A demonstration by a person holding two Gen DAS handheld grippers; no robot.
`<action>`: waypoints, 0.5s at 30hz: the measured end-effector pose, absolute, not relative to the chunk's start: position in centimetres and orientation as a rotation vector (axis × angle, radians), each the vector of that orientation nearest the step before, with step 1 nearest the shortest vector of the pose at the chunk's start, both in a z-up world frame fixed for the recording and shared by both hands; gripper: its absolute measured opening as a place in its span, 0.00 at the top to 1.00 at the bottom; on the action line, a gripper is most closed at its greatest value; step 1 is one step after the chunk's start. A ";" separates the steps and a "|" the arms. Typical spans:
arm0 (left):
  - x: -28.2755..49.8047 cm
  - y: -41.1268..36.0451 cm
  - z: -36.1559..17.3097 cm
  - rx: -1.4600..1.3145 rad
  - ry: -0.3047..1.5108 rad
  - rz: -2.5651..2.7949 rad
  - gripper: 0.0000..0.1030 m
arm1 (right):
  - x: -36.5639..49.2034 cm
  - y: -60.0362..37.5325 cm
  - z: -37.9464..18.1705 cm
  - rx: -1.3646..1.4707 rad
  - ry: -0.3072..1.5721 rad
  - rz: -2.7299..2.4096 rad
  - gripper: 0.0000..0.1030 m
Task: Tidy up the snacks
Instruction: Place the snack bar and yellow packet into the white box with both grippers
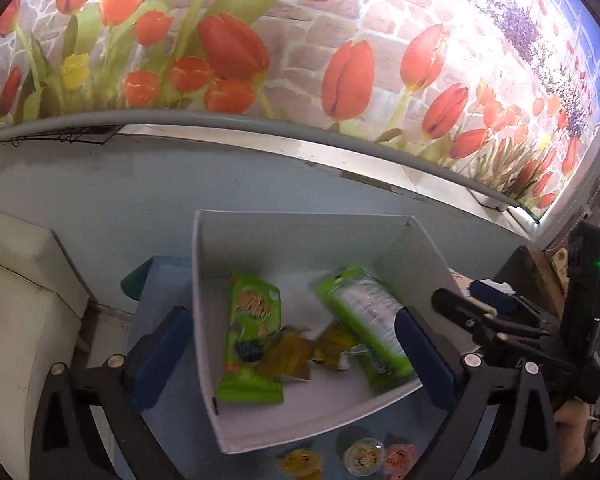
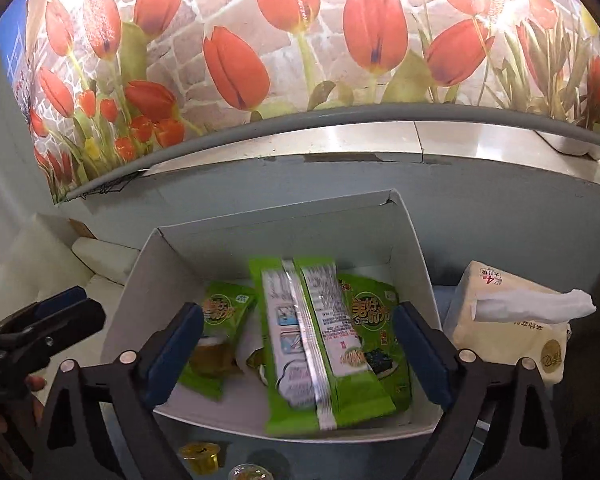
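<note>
**Snack count around the white box**

One box (image 1: pixel 300 240). Inside it: three green packets (image 2: pixel 320 344) (image 2: pixel 374 328) (image 2: pixel 220 320) and some yellow wrapped pieces (image 1: pixel 288 352), number unclear. Just in front of the box: three jelly cups (image 1: pixel 302 462) (image 1: pixel 363 454) (image 1: pixel 398 458). Right of the box: one tissue pack (image 2: pixel 508 320).

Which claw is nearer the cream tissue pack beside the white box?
Right. The right claw hangs open over the white cardboard box, with the cream tissue pack just off its right finger. The left claw is farther left, over the box's other side.
</note>
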State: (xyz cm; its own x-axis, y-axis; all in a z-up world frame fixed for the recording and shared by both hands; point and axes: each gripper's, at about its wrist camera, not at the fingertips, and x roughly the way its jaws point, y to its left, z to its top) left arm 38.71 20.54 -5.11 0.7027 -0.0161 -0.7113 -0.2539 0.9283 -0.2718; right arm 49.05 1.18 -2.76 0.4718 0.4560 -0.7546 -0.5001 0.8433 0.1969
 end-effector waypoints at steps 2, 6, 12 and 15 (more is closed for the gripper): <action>38.3 20.9 -5.5 -0.364 0.797 0.134 0.00 | 49.1 0.5 -2.9 -0.020 0.914 0.594 0.05; 37.3 21.0 -5.5 -0.353 0.784 0.143 0.00 | 48.4 -0.3 -2.7 0.000 0.889 0.588 0.00; 35.7 19.2 -4.7 -0.318 0.781 0.128 0.00 | 45.7 -0.6 -1.4 -0.037 0.847 0.605 0.00; 34.1 17.9 -4.1 -0.303 0.770 0.105 0.00 | 43.3 -1.1 -0.8 -0.048 0.826 0.613 0.00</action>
